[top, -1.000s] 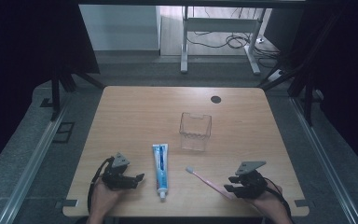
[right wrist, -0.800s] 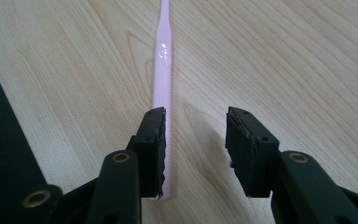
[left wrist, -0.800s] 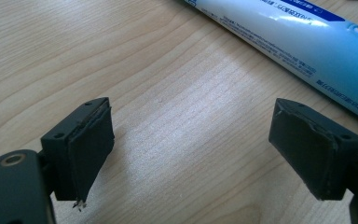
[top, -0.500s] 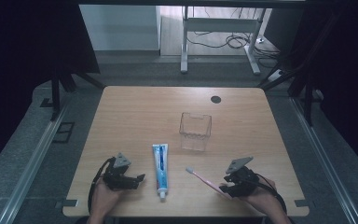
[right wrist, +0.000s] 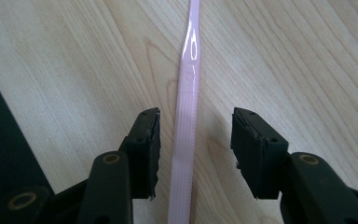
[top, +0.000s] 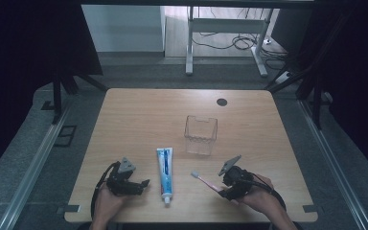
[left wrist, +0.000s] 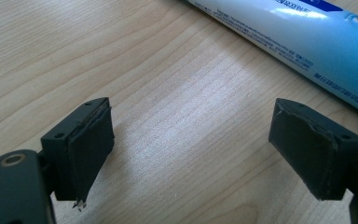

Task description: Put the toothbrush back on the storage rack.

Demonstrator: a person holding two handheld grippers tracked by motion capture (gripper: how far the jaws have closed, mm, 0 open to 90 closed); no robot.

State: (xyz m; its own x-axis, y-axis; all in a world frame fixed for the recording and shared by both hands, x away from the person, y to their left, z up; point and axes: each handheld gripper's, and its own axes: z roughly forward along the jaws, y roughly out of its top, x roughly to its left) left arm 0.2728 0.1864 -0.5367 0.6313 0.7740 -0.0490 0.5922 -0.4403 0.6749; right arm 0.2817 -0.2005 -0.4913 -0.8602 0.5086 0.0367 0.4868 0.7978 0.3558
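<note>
The pink toothbrush (right wrist: 188,140) is laid flat on the bench (top: 139,120), its handle straddled but untouched by the right claw (right wrist: 195,149), whose jaws have just been opening. The left claw (left wrist: 200,154) is spread wide over bare wood beside the toothpaste tube (top: 165,173)

Pink toothbrush (top: 206,180), slim and glossy, flat on the table (top: 139,115), just right of the toothpaste tube (top: 165,173), bristle head toward it.

Pink toothbrush (right wrist: 188,140), blue-white toothpaste tube (top: 165,173)
</note>
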